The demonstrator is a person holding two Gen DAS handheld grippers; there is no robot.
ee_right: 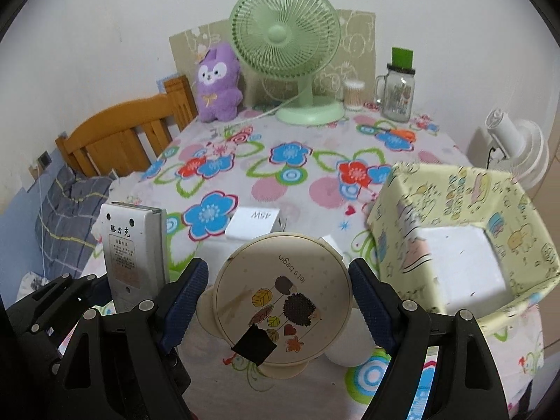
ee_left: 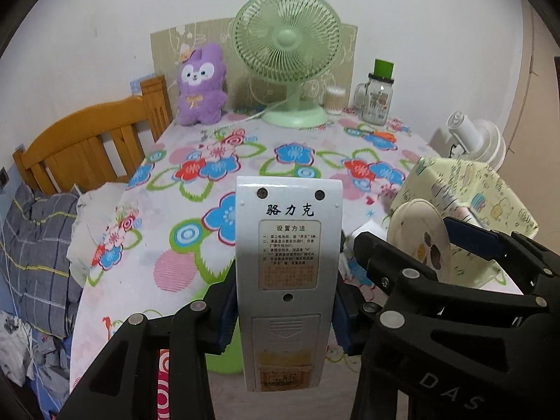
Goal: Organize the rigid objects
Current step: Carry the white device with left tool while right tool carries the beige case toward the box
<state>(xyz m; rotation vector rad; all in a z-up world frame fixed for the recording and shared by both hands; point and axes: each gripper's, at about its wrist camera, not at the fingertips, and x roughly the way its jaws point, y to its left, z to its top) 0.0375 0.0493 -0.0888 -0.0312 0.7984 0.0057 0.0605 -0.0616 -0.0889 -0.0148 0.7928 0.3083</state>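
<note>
- A silver-grey remote control, long and flat, back side up with a printed Chinese label and battery cover, stands lengthwise between the blue pads of the left gripper, which is clamped on its two long edges.
- A round cream container, its lid showing hedgehogs and leaves, sits gripped at its sides by the widely spread pads of the right gripper.
- Both are above the flowered tablecloth; a yellow patterned box is to the right.
</note>
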